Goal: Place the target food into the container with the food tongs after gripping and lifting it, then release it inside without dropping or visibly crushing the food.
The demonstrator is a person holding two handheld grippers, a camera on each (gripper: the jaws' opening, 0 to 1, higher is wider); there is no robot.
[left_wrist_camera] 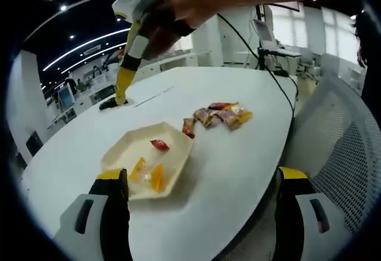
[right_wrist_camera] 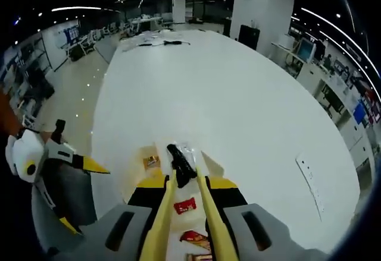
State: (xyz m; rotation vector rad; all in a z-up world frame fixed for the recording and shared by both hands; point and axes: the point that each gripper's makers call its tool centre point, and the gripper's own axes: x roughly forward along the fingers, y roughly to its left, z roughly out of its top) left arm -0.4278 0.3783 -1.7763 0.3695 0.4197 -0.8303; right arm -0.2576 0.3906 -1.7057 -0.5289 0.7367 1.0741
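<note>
While the tongs [right_wrist_camera: 178, 167] are clamped between the jaws of the right gripper [right_wrist_camera: 187, 186], the fetching step is judged to be in hand, with nothing yet carried over the tray [left_wrist_camera: 128, 145]. In the left gripper view the black tips are seen set down on the table [left_wrist_camera: 250, 160] well beyond the tray, on its far side. Whether anything is nipped in the tips cannot be told. The left gripper [left_wrist_camera: 202, 178] is held with jaws spread wide and empty, just short of the tray. The sweets [left_wrist_camera: 221, 116], small bright foil-wrapped pieces in red, orange and purple, lie heaped just beside the tray; three more are already lodged inside it. Next, the tips would need to be swung back to the heap and closed gently on one piece
</note>
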